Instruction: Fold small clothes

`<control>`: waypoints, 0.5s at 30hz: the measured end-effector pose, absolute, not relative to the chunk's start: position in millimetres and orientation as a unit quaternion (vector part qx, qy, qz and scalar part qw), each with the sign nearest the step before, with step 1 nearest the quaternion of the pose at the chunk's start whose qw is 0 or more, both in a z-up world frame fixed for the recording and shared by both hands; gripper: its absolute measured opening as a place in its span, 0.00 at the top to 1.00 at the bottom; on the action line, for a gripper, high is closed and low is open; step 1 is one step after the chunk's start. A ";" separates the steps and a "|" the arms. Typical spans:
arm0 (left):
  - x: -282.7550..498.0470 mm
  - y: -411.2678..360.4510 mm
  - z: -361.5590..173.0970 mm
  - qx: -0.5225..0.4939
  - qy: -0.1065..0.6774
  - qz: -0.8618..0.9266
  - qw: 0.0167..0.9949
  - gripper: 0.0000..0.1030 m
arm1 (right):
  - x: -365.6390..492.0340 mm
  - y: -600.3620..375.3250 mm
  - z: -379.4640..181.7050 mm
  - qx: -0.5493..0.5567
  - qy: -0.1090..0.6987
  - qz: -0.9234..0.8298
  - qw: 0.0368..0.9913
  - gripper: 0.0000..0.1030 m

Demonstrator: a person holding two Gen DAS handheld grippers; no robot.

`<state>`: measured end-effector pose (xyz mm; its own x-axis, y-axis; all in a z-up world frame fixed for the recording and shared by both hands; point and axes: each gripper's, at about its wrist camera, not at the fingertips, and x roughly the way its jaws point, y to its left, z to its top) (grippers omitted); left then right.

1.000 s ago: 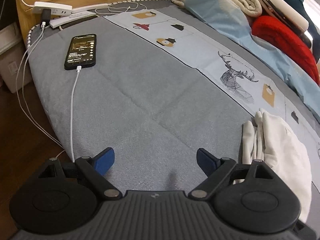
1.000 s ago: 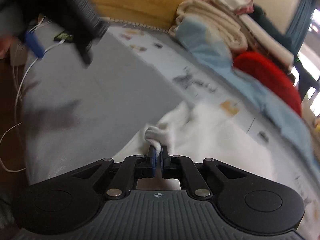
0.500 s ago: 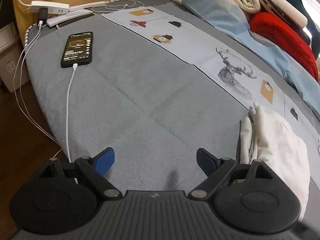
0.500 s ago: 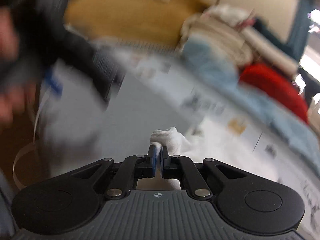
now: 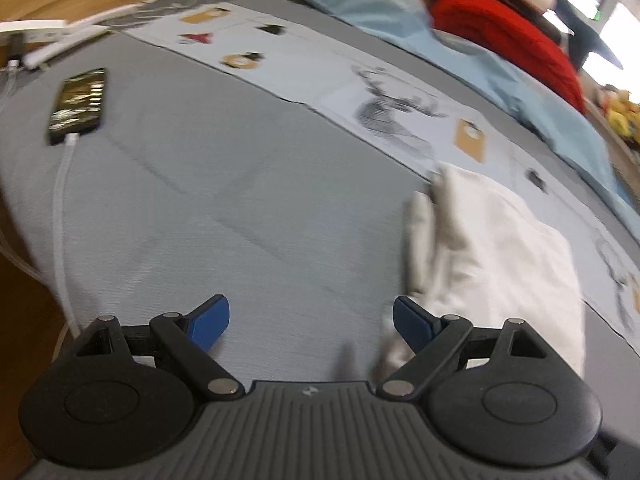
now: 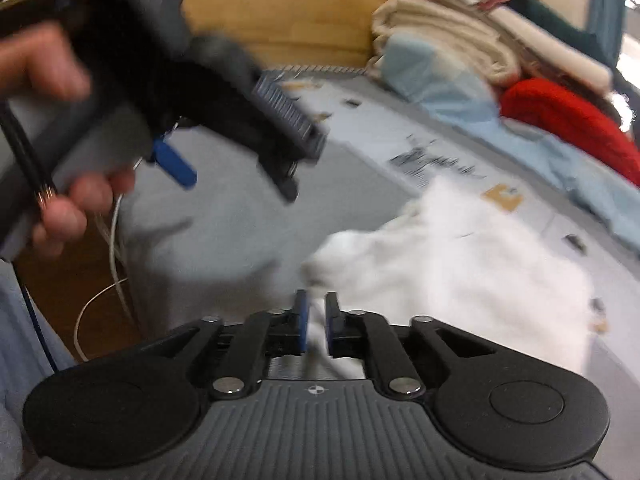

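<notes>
As my right gripper (image 6: 316,322) is opening around the white garment (image 6: 460,264), lying at three o'clock on the grey bed cover (image 5: 240,184), its fold is risking to spring back; my left gripper (image 5: 308,320) is hanging wide apart, holding nothing.

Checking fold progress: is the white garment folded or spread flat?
Folded, at least partly: the white garment shows stacked layered edges along its left side in the left wrist view. Blur hides the finer detail.

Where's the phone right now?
In the left wrist view the phone lies at the far left on the grey bed cover, plugged into a white cable, well apart from the white garment on the right.
</notes>
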<state>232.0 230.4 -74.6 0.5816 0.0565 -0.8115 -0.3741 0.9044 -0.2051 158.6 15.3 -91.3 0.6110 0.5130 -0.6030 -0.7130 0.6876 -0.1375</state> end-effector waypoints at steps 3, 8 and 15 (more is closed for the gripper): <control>238.3 215.2 -75.9 -0.189 0.454 0.069 0.868 0.11 | 161.2 -6.6 -87.5 -0.218 0.257 0.315 0.887 0.65; 252.6 187.4 -90.5 -0.128 0.493 0.073 0.857 0.11 | 164.5 -49.7 -89.3 -0.238 0.261 0.264 0.898 0.62; 263.1 179.3 -97.3 -0.184 0.484 0.038 0.855 0.93 | 168.2 -116.6 -105.2 -0.164 0.301 0.207 0.916 0.57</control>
<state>263.1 179.3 -97.3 0.5280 -0.1122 -0.8418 -0.2436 0.9296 -0.2767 168.2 -116.6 -105.2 0.7331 0.2801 -0.6197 -0.4777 0.8606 -0.1762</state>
